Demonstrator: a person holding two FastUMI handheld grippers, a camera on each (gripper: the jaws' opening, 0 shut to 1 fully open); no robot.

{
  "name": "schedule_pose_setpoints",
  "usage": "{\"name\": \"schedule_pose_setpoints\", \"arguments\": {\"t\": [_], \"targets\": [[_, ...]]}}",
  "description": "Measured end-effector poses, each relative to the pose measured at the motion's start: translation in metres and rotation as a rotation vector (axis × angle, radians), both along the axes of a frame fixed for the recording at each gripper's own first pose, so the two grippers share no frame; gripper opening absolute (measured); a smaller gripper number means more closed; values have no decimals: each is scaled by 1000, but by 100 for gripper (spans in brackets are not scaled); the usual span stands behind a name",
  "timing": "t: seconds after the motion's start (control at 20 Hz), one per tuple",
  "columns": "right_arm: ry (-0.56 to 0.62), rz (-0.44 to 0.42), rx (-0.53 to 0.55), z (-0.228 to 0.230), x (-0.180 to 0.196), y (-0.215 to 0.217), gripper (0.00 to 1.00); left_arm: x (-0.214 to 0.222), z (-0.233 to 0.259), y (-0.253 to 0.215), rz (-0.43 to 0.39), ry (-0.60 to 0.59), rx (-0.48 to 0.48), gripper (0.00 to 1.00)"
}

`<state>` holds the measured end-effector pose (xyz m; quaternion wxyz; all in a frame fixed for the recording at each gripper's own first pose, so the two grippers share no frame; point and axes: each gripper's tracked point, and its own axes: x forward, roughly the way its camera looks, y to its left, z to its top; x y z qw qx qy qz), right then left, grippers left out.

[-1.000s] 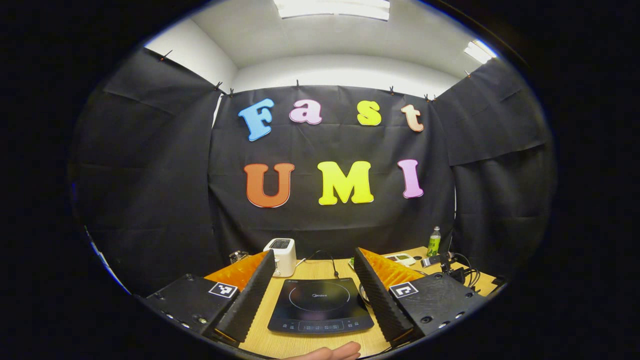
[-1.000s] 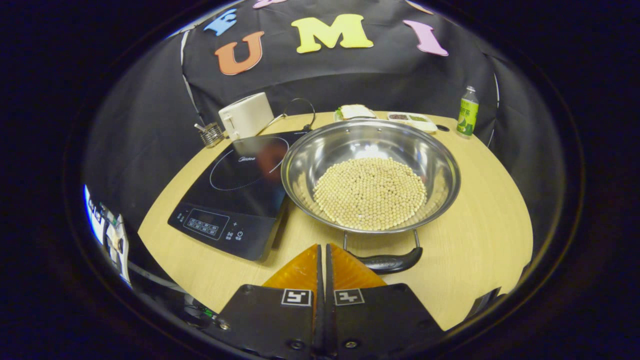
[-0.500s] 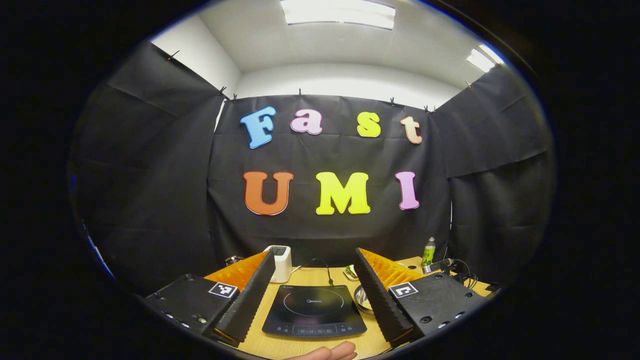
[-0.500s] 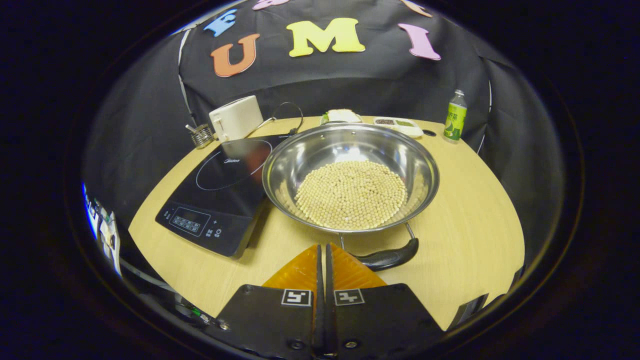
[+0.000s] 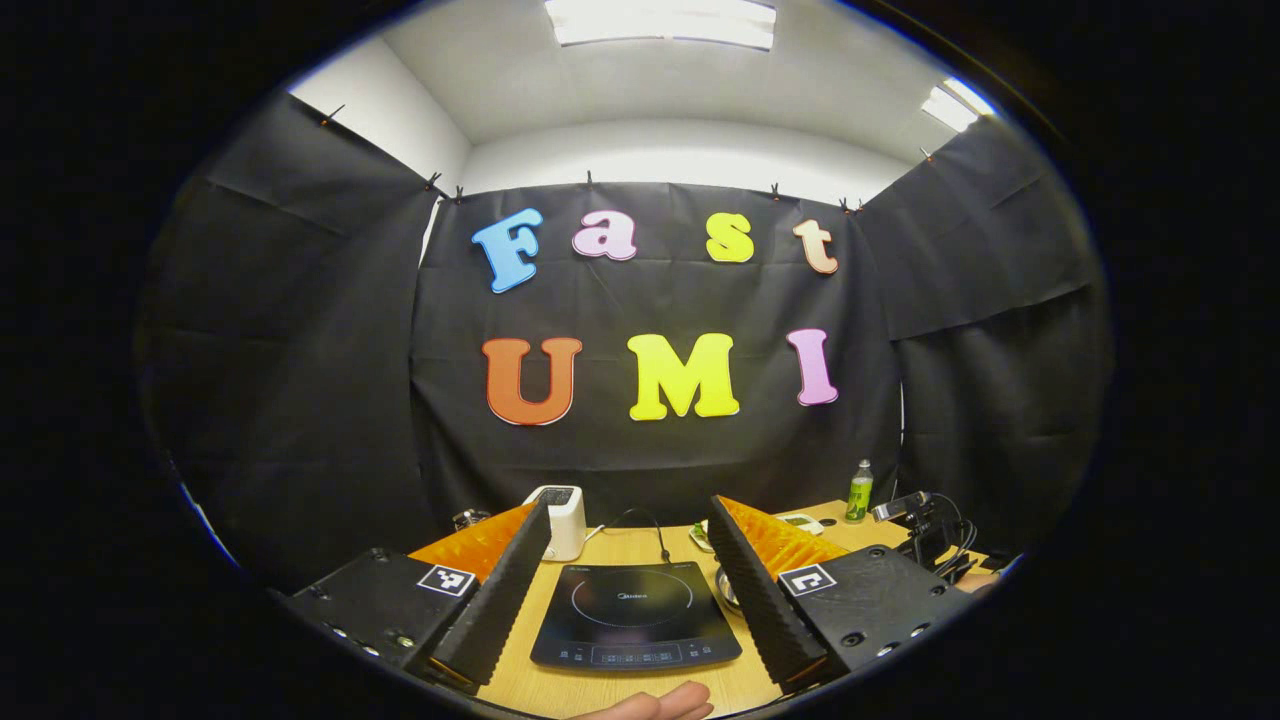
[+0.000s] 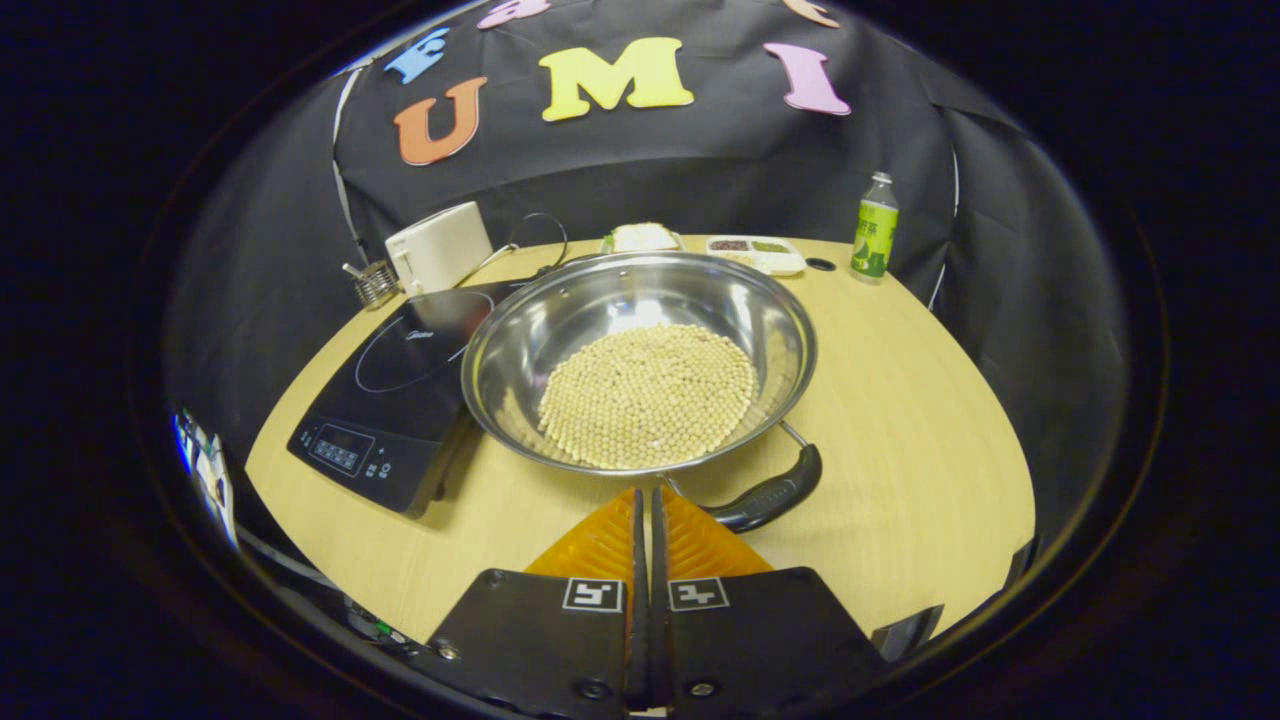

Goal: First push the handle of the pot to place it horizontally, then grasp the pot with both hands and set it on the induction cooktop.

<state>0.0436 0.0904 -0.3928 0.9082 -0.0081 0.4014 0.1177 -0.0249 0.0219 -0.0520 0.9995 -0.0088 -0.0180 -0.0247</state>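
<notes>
Steel, wide and shallow, the round pot [image 6: 640,360] of pale beans sits on the wooden table [image 6: 900,420], just right of the black induction cooktop [image 6: 390,390]. Its black handle [image 6: 765,497] lies slanted beside the right gripper [image 6: 645,520], whose fingers are closed on nothing. The left gripper [image 5: 630,570] hangs wide open, empty. Judging so, pushing is underway; lifting remains.

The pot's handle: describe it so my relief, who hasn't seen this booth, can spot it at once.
Start at the round wooden table and find the black induction cooktop; right beside it stands a wide steel pot holding pale beans. At the pot's near rim, on two wire legs, is the handle. It is the one curved black grip on the table, just ahead of the right gripper, whose fingers are closed.
</notes>
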Motion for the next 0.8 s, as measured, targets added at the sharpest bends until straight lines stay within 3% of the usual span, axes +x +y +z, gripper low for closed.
{"name": "schedule_pose_setpoints", "arguments": {"t": [0.35, 0.8], "targets": [[-37, -72, 10, 6, 32, -49, 4, 1, -2, -13, -13, -22, 18, 94], [-57, -97, -14, 0, 57, -73, 4, 27, -34, -34, -52, 42, 14, 94]]}}
